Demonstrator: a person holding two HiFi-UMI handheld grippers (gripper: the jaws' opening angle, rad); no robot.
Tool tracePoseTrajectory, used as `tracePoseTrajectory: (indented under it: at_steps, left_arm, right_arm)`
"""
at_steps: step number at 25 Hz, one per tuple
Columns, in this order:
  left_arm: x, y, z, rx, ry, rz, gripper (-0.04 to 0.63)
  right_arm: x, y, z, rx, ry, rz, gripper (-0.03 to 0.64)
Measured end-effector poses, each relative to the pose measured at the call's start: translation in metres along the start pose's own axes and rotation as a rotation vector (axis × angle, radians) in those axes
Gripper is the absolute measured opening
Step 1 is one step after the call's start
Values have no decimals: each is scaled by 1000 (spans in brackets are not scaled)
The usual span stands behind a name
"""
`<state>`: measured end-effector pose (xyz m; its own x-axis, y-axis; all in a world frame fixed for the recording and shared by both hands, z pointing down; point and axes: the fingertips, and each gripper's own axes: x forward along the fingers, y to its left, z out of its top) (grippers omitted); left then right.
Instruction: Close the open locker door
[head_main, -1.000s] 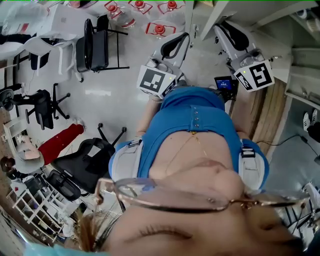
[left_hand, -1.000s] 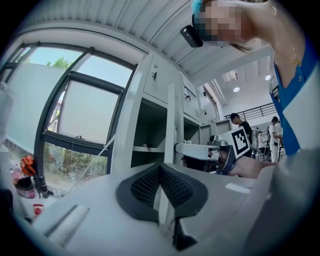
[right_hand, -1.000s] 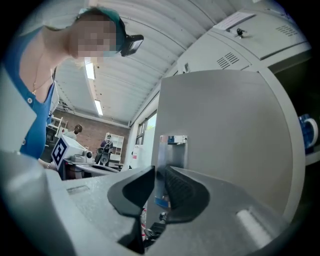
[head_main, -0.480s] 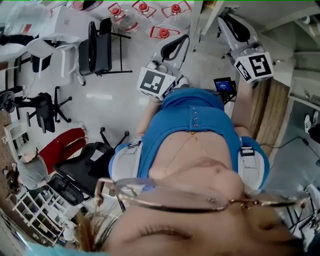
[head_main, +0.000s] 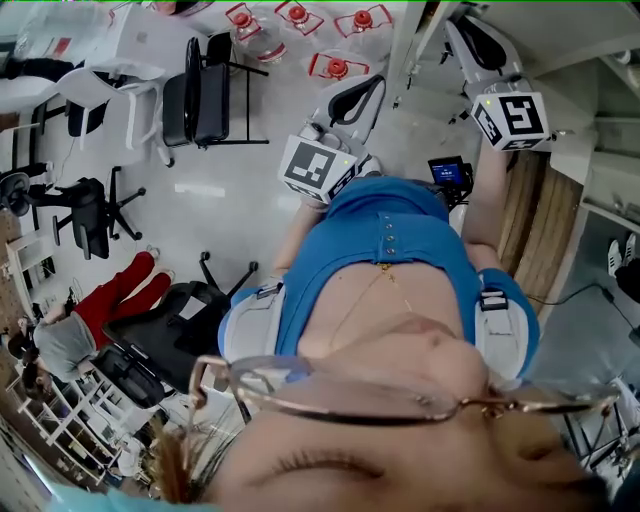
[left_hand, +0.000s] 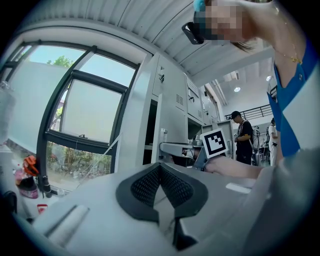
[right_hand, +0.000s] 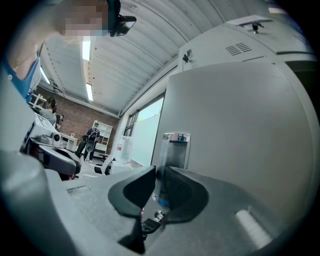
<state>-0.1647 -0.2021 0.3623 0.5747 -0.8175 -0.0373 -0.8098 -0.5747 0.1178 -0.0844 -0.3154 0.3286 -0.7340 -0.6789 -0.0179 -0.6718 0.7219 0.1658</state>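
The grey locker door (right_hand: 240, 130) fills the right of the right gripper view; its latch plate (right_hand: 175, 145) sits on the edge just beyond the jaws. My right gripper (right_hand: 159, 175) has just been closing, and the door's edge runs into the narrow gap between its pads. The left gripper view shows that same right gripper's marker cube (left_hand: 216, 142), with its tips at the white door edge (left_hand: 163, 137) of the grey lockers (left_hand: 175, 100). My left gripper (left_hand: 160, 170) hangs shut and empty, apart from the door. From the head view, both grippers (head_main: 358, 95) (head_main: 470, 35) point away from me.
Black chairs (head_main: 195, 90) and water bottles with red caps (head_main: 335, 65) stand on the pale floor to the left. A person in red trousers (head_main: 110, 300) is low at the left. A wooden panel (head_main: 535, 220) is on my right. A big window (left_hand: 85, 115) lies beyond the lockers.
In the head view the right gripper has moved farther from me, toward the top of the picture, and the door's edge has shifted right. The left gripper has hardly moved.
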Motion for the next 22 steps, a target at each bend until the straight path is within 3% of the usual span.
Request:
tracePoseTrajectory:
  at_steps: [22]
  left_arm:
    - [-1,25,-1,-14,11,22,2]
  right_arm:
    - [40,-31,-8,68,24,-83,54]
